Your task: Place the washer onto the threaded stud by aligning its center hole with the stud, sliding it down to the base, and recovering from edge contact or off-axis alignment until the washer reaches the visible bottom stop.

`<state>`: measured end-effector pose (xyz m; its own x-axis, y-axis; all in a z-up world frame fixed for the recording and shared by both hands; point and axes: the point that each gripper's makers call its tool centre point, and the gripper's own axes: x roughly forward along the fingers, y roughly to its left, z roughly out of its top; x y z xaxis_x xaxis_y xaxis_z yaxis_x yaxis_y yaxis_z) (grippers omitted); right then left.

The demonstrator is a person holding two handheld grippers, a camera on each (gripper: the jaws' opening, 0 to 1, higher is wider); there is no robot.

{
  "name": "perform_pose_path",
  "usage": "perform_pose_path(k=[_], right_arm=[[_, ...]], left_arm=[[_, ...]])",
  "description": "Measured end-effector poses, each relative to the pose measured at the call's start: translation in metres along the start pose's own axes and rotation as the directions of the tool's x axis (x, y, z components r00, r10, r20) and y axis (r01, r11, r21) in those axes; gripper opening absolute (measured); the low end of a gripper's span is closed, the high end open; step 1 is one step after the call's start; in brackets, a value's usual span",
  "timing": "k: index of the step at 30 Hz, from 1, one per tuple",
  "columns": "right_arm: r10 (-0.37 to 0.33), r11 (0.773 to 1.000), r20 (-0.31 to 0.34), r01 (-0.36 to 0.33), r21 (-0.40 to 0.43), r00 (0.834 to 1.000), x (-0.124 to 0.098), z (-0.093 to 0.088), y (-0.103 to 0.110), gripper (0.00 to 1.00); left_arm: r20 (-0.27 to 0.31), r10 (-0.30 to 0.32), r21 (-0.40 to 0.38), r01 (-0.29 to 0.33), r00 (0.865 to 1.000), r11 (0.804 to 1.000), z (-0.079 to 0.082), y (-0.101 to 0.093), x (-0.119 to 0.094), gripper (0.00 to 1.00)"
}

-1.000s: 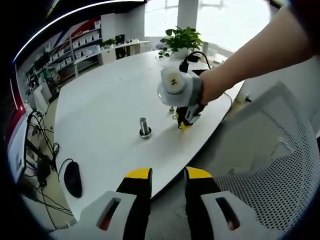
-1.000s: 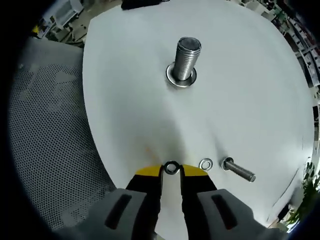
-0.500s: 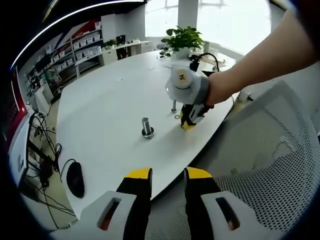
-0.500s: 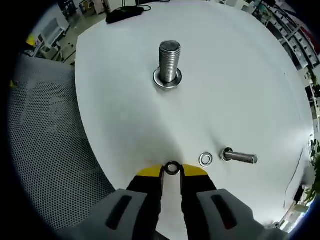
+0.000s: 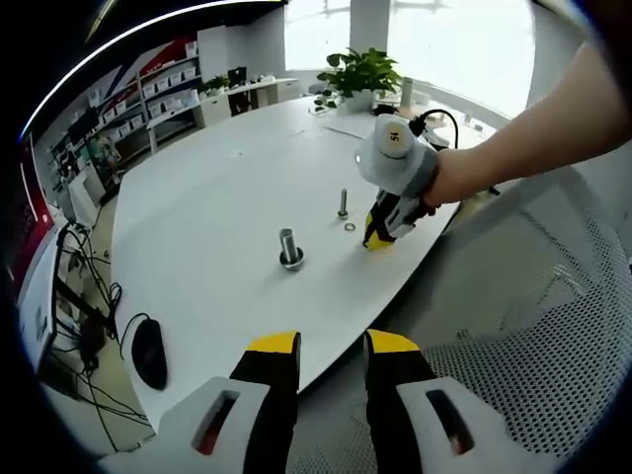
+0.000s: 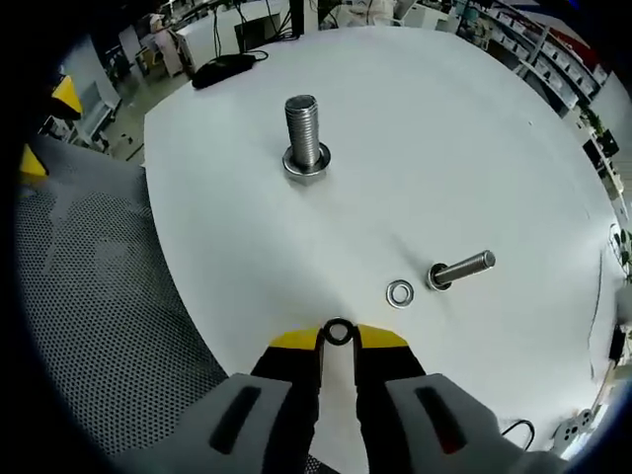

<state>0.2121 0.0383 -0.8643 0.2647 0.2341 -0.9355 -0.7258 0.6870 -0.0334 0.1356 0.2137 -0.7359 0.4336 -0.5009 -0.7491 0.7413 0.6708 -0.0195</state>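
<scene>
Right gripper (image 6: pixel 337 336), bottom centre of the right gripper view: jaws nearly closed, pinching a washer (image 6: pixel 338 332) edge-on at the yellow tips, above the table (image 6: pixel 444 148). Stud (image 6: pixel 303 138) stands upright at upper centre on its base, well apart from the held washer. A second washer (image 6: pixel 400 292) lies flat right of centre, just beside a loose bolt (image 6: pixel 459 270) on its side.

Left gripper (image 5: pixel 331 348), bottom of the left gripper view: jaws slightly apart, holding nothing, off the table edge over a mesh chair (image 5: pixel 533 336). Mouse (image 5: pixel 146 354) at lower left.
</scene>
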Motion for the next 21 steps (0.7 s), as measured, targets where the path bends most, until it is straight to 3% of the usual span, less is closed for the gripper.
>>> perform_pose_path(k=[14,21], right_arm=[[-0.053,0.998,0.062,0.051,0.035,0.997,-0.028,0.014,-0.038,0.14],[-0.073,0.997,0.085,0.070,0.037,0.994,-0.039,0.023,-0.047,0.14]], left_arm=[[0.005,0.010,0.007,-0.010,1.000,1.000,0.001,0.002,0.000,0.24],[0.003,0.011,0.011,-0.011,1.000,1.000,0.001,0.002,0.000,0.24]])
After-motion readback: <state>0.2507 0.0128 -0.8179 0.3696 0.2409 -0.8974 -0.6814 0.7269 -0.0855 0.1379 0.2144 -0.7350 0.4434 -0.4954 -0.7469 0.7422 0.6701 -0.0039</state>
